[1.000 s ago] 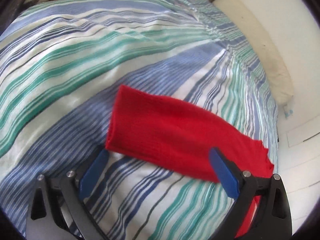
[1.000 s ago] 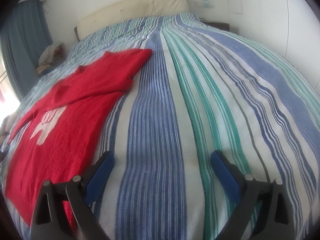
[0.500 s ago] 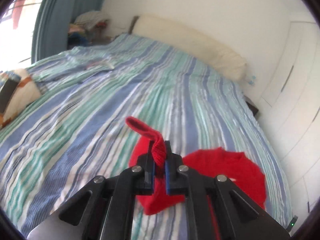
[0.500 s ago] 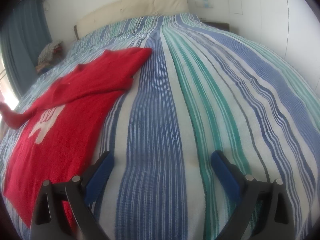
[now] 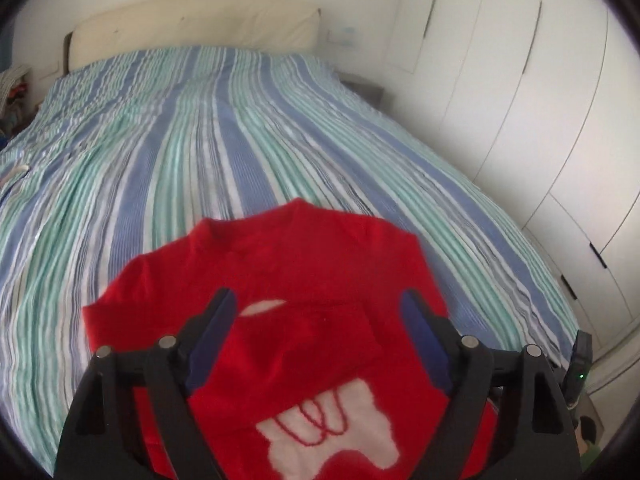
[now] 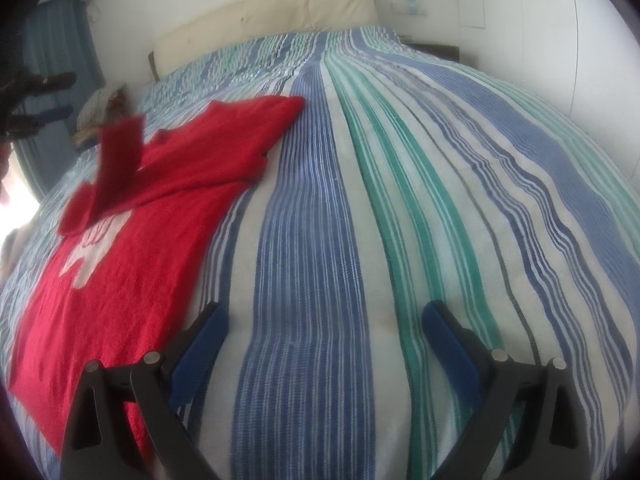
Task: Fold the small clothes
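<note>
A red knitted sweater [image 5: 304, 264] with a white motif [image 5: 340, 432] lies flat on the striped bed cover [image 5: 200, 140]. My left gripper [image 5: 320, 320] hovers over its chest, jaws opening wide, with nothing pressed between the blue pads. In the right wrist view one red sleeve [image 6: 118, 152] is blurred in mid-air, dropping across the sweater [image 6: 120, 280], and the left gripper [image 6: 72, 95] shows above it at the far left. My right gripper [image 6: 324, 328] stands open over bare bed cover [image 6: 400, 200], to the right of the sweater's hem.
A cream headboard [image 5: 192, 20] ends the bed at the far side. White wardrobe doors [image 5: 540, 100] run along the right. A blue curtain [image 6: 60, 60] and a cluttered bedside spot [image 6: 100, 108] sit at the far left. A small dark device with a green light [image 5: 580, 360] is at the bed's right edge.
My left gripper shut on the sleeve's cuff, lifted it and swung over the sweater's chest, then opened and let the sleeve drop. The right gripper has kept still.
</note>
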`<state>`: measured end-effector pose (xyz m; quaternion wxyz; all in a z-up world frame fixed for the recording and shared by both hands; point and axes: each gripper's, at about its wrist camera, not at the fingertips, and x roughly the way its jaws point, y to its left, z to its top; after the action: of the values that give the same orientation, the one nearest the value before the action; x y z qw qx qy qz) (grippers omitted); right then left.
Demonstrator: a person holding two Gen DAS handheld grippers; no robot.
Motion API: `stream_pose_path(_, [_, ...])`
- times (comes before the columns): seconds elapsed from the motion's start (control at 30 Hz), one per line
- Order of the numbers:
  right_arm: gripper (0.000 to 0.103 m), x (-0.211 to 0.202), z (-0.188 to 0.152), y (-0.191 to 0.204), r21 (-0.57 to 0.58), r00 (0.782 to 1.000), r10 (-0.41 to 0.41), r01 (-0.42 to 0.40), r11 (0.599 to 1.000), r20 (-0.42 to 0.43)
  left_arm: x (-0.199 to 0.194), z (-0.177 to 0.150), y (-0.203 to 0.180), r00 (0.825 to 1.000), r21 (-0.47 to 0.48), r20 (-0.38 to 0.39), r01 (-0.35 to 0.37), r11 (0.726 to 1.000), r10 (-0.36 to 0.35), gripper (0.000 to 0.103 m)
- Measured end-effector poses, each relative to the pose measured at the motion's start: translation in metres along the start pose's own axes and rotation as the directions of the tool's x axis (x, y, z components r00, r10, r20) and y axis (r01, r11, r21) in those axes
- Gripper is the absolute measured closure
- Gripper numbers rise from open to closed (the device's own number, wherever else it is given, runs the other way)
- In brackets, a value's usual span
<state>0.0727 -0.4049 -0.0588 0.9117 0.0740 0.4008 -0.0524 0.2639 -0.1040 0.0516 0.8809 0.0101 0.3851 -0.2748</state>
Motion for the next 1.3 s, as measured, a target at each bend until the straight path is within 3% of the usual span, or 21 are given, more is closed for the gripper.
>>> stream_pose_path(0.1, [0.005, 0.0, 0.0, 0.0, 0.003, 1.0, 0.005, -0.005, 1.0, 0.001, -0.008, -0.021, 0.042, 0.996, -0.071, -0.018, -0.083, 0.994, 0.082, 0.017])
stream_pose_path(0.2, [0.005, 0.001, 0.0, 0.001, 0.001, 1.0, 0.006, -0.006, 1.0, -0.002, -0.024, -0.062, 0.083, 0.974, -0.129, -0.053, -0.225, 0.966, 0.22, 0.014])
stream_pose_path(0.27, [0.004, 0.002, 0.0, 0.001, -0.003, 1.0, 0.005, -0.005, 1.0, -0.006, -0.034, -0.094, 0.109, 0.942, -0.114, -0.091, -0.333, 0.936, 0.324, 0.014])
stream_pose_path(0.37, [0.004, 0.002, 0.0, 0.002, -0.007, 1.0, 0.001, -0.002, 1.0, -0.008, -0.046, -0.133, 0.144, 0.88, -0.069, -0.117, -0.47, 0.88, 0.46, 0.012])
stream_pose_path(0.43, [0.004, 0.001, 0.0, 0.003, -0.006, 1.0, 0.003, -0.003, 1.0, -0.008, -0.049, -0.156, 0.169, 0.845, -0.09, -0.126, -0.532, 0.842, 0.52, 0.004])
stream_pose_path(0.47, [0.004, 0.0, 0.001, 0.003, -0.005, 1.0, 0.004, -0.004, 1.0, -0.007, -0.048, -0.171, 0.182, 0.839, -0.125, -0.143, -0.542, 0.831, 0.525, 0.001])
stream_pose_path(0.5, [0.005, -0.003, 0.003, 0.003, -0.002, 1.0, -0.002, 0.002, 1.0, -0.007, -0.045, -0.186, 0.197, 0.851, -0.177, -0.171, -0.522, 0.834, 0.497, 0.0])
stream_pose_path(0.53, [0.007, -0.009, 0.007, 0.006, 0.0, 1.0, -0.019, 0.019, 1.0, -0.007, -0.046, -0.199, 0.209, 0.886, -0.253, -0.157, -0.463, 0.849, 0.436, 0.0])
stream_pose_path(0.57, [0.011, -0.017, 0.014, 0.01, 0.0, 0.999, -0.033, 0.033, 0.999, -0.005, -0.054, -0.202, 0.212, 0.908, -0.307, -0.104, -0.418, 0.855, 0.407, 0.0])
stream_pose_path(0.6, [0.014, -0.026, 0.023, 0.017, -0.004, 1.0, -0.014, 0.014, 1.0, 0.005, -0.059, -0.201, 0.213, 0.913, -0.332, -0.076, -0.401, 0.854, 0.4, 0.0])
stream_pose_path(0.7, [0.026, -0.04, 0.06, 0.054, 0.037, 0.983, 0.18, -0.179, 0.983, -0.028, -0.052, -0.196, 0.205, 0.896, -0.3, -0.101, -0.442, 0.845, 0.433, 0.0])
stream_pose_path(0.77, [0.038, -0.027, 0.088, 0.087, 0.078, 0.944, 0.319, -0.312, 0.947, -0.088, -0.05, -0.195, 0.2, 0.887, -0.279, -0.107, -0.461, 0.843, 0.449, 0.0])
stream_pose_path(0.83, [0.043, 0.004, 0.113, 0.12, 0.086, 0.915, 0.373, -0.363, 0.928, -0.151, -0.053, -0.199, 0.205, 0.893, -0.291, -0.099, -0.448, 0.845, 0.439, 0.0])
stream_pose_path(0.97, [0.057, 0.08, 0.142, 0.152, 0.115, 0.927, 0.294, -0.274, 0.955, -0.233, -0.054, -0.202, 0.214, 0.903, -0.311, -0.084, -0.426, 0.85, 0.422, 0.0])
stream_pose_path(1.03, [0.057, 0.115, 0.141, 0.154, 0.154, 0.914, 0.278, -0.242, 0.958, -0.295, -0.054, -0.202, 0.214, 0.903, -0.311, -0.084, -0.426, 0.85, 0.422, 0.0])
stream_pose_path(1.1, [0.074, 0.14, 0.136, 0.151, 0.203, 0.893, 0.279, -0.217, 0.955, -0.355, -0.054, -0.202, 0.215, 0.904, -0.313, -0.082, -0.424, 0.85, 0.42, 0.0])
stream_pose_path(1.13, [0.099, 0.138, 0.136, 0.149, 0.208, 0.904, 0.26, -0.198, 0.958, -0.339, -0.054, -0.202, 0.215, 0.904, -0.314, -0.081, -0.422, 0.85, 0.419, 0.0])
stream_pose_path(1.2, [0.098, 0.117, 0.142, 0.149, 0.176, 0.927, 0.273, -0.233, 0.956, -0.256, -0.053, -0.202, 0.215, 0.904, -0.313, -0.081, -0.423, 0.85, 0.42, 0.0])
stream_pose_path(1.3, [0.097, 0.1, 0.144, 0.15, 0.069, 0.963, 0.168, -0.156, 0.985, -0.212, -0.052, -0.201, 0.215, 0.9, -0.307, -0.087, -0.432, 0.848, 0.427, 0.0])
